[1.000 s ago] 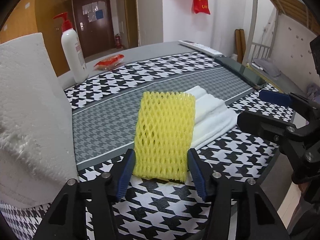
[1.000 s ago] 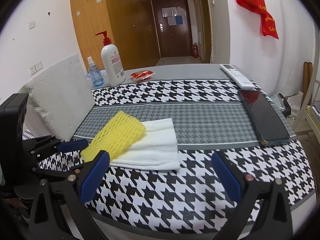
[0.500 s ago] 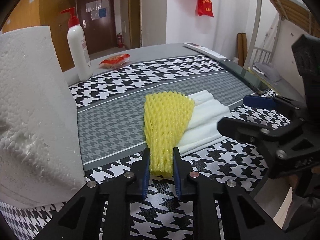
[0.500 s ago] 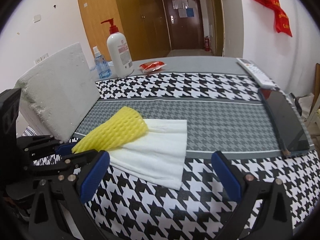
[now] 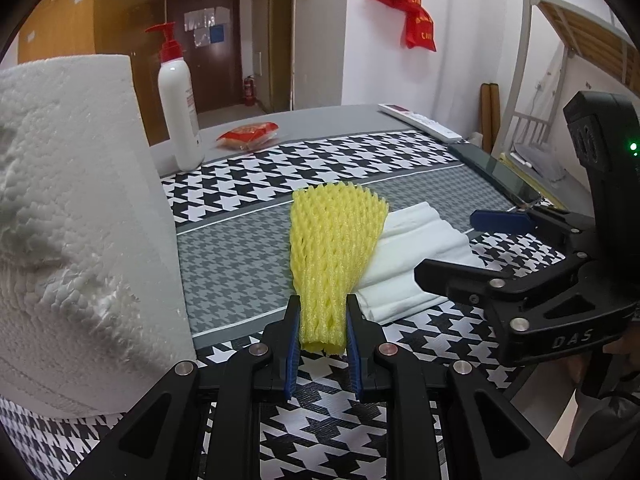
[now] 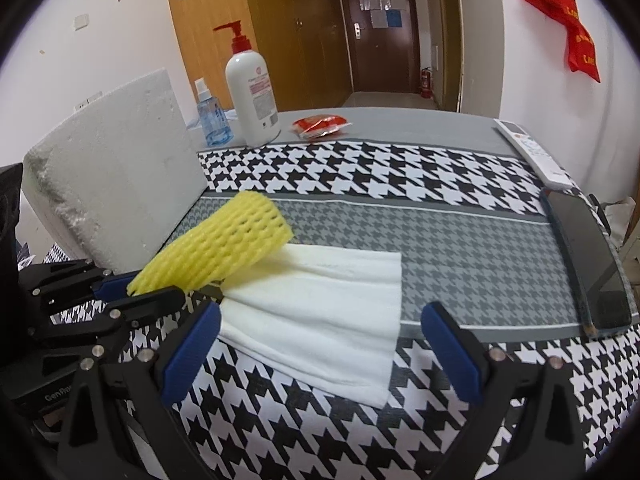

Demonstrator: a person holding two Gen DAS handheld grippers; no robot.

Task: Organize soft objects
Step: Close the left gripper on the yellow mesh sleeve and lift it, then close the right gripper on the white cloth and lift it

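Currently the left claw [image 5: 322, 334] pinches the yellow foam net's [image 5: 334, 240] near end, long axis running away; right claw [image 6: 320, 354] spread, nearer the white towel [image 6: 332, 300].

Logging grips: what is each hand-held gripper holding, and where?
Left hand-held gripper pinches the yellow foam mesh sleeve at its near end. Right hand-held gripper holds nothing.

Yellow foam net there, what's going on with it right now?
The left gripper is shut on the near end of the yellow foam net, squeezing it narrow. Its far end lies over a folded white cloth on the houndstooth table. The right gripper is open near the cloth's front edge, holding nothing.
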